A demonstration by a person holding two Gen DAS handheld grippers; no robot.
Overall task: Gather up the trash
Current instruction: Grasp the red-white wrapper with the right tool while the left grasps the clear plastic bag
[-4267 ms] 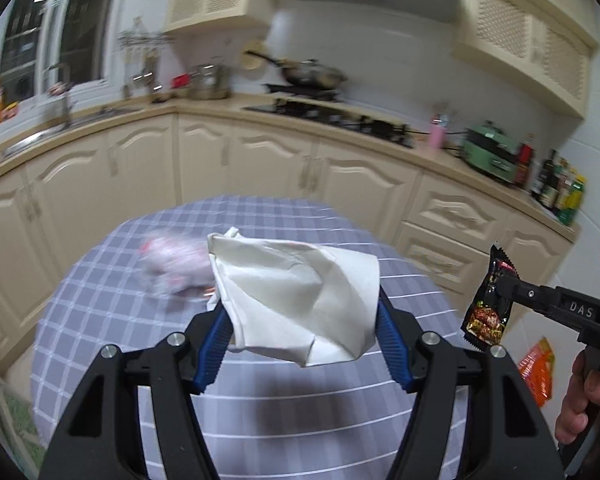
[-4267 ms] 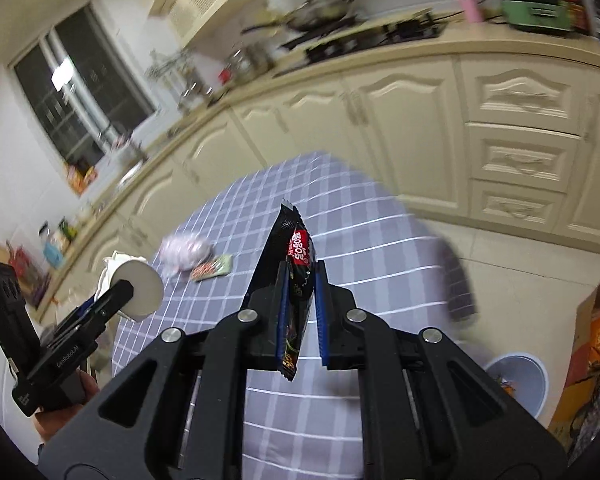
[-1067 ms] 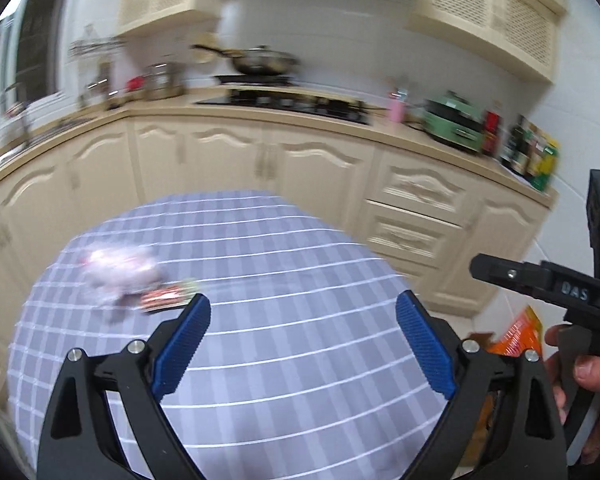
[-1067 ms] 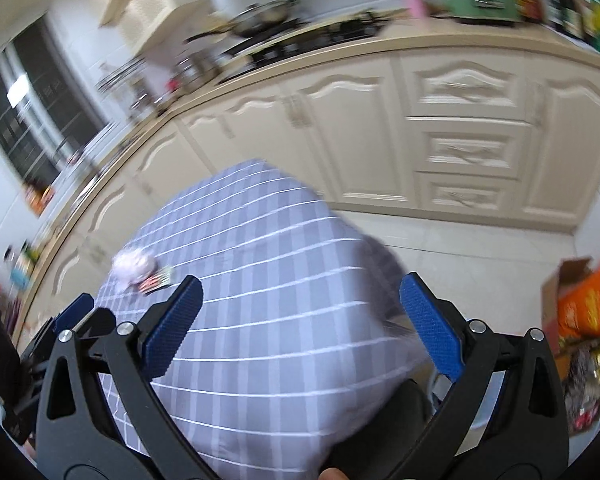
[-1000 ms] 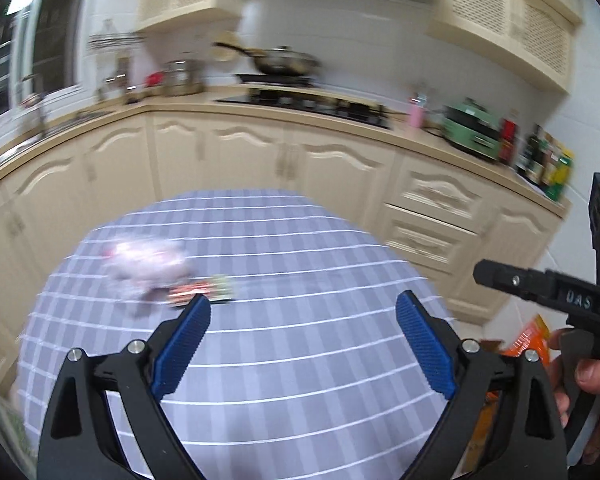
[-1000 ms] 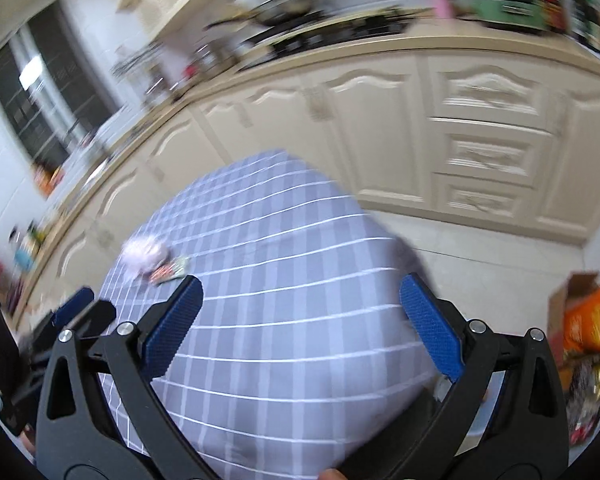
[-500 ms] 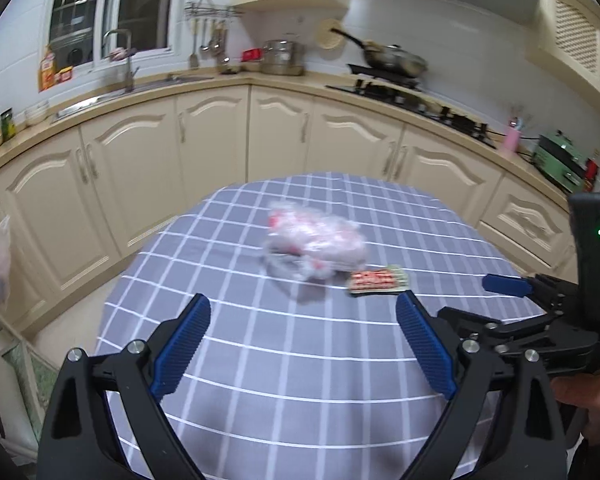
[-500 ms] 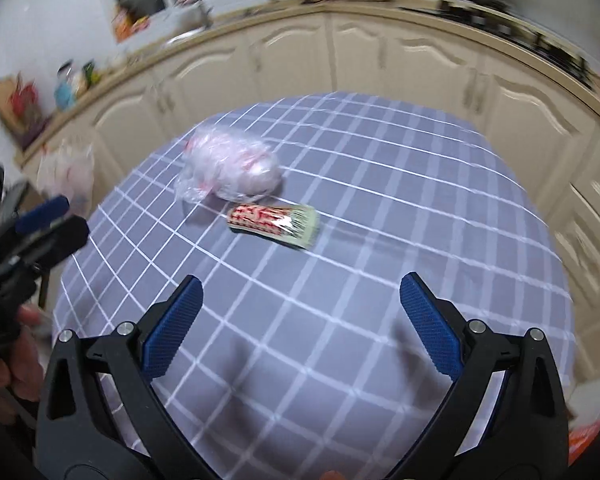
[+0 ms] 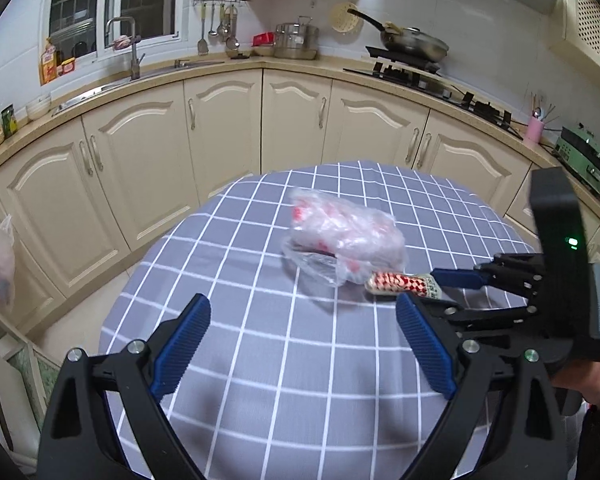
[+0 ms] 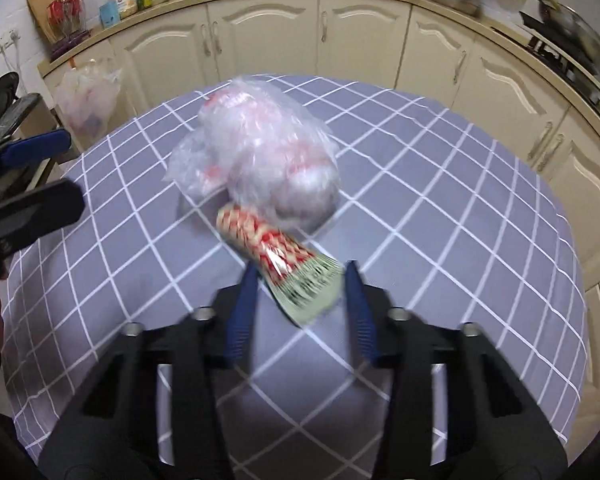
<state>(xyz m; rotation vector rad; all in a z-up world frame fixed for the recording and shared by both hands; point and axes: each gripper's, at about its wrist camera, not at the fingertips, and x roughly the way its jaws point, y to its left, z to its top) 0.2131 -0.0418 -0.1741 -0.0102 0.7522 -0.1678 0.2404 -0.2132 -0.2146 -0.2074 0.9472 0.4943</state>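
- Right gripper [image 10: 300,280]: blue pads half closed and just now closing in, set on either side of the green end of a snack wrapper; whether the pads press on it is blurred and cannot be told.
- Snack wrapper [image 10: 274,252]: flat packet, red-and-white pattern with a green end, lying on the table, its far end touching the plastic bag.
- Plastic bag [image 10: 264,160]: crumpled, clear with red print, resting on the table just behind the wrapper.
- Left gripper [image 9: 300,344]: pads spread wide apart with nothing between them, hovering over the near side of the table, the bag and wrapper beyond its tips.
- Hand [image 9: 598,380]: seen at the right edge of the left view, holding the right gripper's handle.
- Table [image 9: 284,392]: round, covered in a grey-blue cloth with white checks.
- Cabinets [image 9: 220,120]: cream doors curving round behind the table, under a counter.
- Frying pan [image 9: 412,42]: on the hob at the far right of the counter.
- Tap [image 9: 128,44]: at the sink below the window.
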